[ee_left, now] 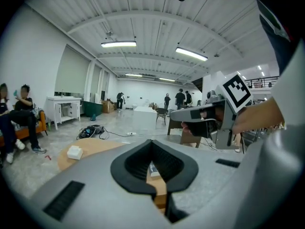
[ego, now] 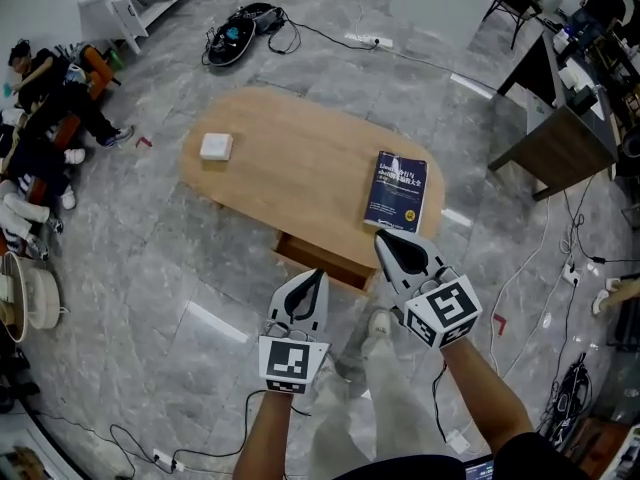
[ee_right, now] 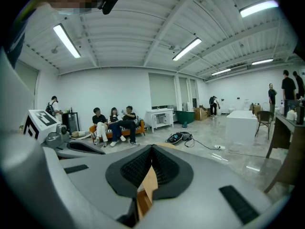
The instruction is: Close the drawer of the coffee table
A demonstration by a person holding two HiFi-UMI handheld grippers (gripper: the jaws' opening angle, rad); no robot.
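The oval wooden coffee table (ego: pixel 300 158) stands on the grey floor in the head view. Its drawer (ego: pixel 322 258) sticks out a little from the near side. My left gripper (ego: pixel 318 272) is shut, tips just at the drawer's front, nothing held. My right gripper (ego: pixel 381 237) is also shut and empty, tips over the table's near edge by a dark blue book (ego: pixel 396 190). In the left gripper view the shut jaws frame the book (ee_left: pixel 151 169) and table wood. Through the shut jaws in the right gripper view shows a strip of wood (ee_right: pixel 147 185).
A small white box (ego: pixel 216 147) lies on the table's left end. Black cables (ego: pixel 240 28) trail on the floor behind. A dark desk (ego: pixel 560 133) stands at the right, and people sit on a sofa (ego: pixel 45 108) at the left. My own legs (ego: pixel 385 378) are below the drawer.
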